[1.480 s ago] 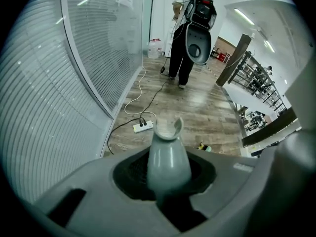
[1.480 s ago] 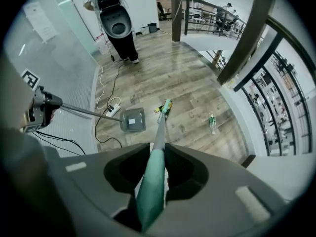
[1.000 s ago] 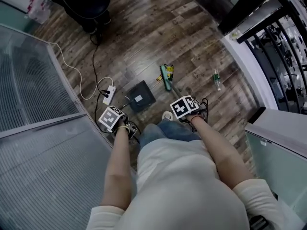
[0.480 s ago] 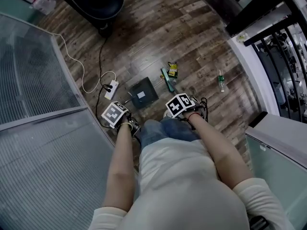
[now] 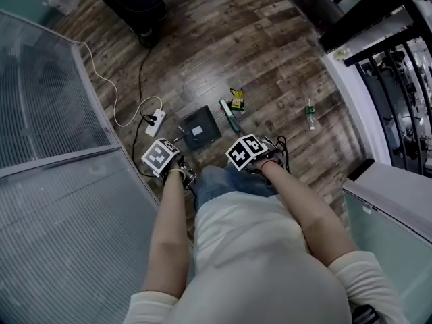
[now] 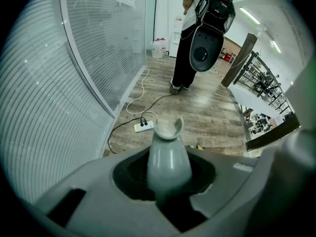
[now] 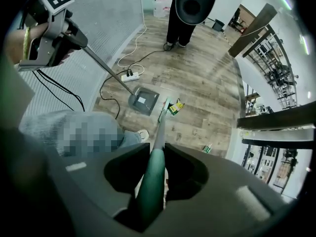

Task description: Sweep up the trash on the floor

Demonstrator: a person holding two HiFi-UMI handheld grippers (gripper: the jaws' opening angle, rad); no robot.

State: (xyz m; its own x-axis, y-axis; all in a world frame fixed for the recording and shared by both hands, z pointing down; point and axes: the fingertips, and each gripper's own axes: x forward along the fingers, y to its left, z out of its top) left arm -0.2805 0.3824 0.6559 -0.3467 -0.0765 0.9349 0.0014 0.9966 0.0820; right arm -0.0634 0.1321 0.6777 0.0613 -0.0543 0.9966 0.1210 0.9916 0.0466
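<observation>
Broom (image 5: 229, 115) nearer dustpan (image 5: 200, 128) edge, gap btwn.

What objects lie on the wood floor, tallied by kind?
Trash: 2 (yellow-green snack wrapper, clear plastic bottle with green label)
Sweeping tools: 2 (dark grey plastic dustpan, green broom)
White power strip: 1
Total: 5

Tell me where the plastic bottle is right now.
In the head view the bottle is on the wood floor at right, apart from the yellow wrapper, near the white wall base.
</observation>
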